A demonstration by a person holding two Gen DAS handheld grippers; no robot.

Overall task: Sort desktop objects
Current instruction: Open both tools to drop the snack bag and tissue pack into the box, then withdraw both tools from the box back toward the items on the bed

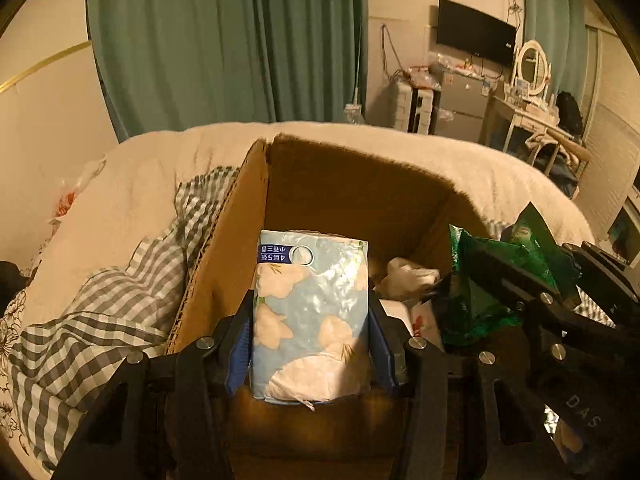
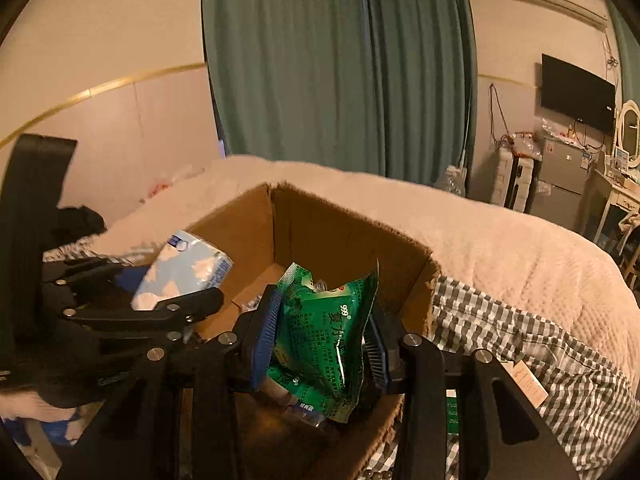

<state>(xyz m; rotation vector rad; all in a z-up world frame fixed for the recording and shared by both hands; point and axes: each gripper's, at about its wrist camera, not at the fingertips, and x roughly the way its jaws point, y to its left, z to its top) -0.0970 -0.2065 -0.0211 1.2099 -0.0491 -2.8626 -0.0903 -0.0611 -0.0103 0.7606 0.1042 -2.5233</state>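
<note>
My left gripper is shut on a light blue flowered tissue pack and holds it over the open cardboard box. My right gripper is shut on a crumpled green medicine bag over the same box. In the left wrist view the right gripper and green bag sit to the right. In the right wrist view the left gripper with the tissue pack sits to the left. White crumpled items lie inside the box.
The box stands on a bed with a cream quilt and a grey checked cloth beside it. Green curtains hang behind. A TV, fridge and dressing table stand at the far right.
</note>
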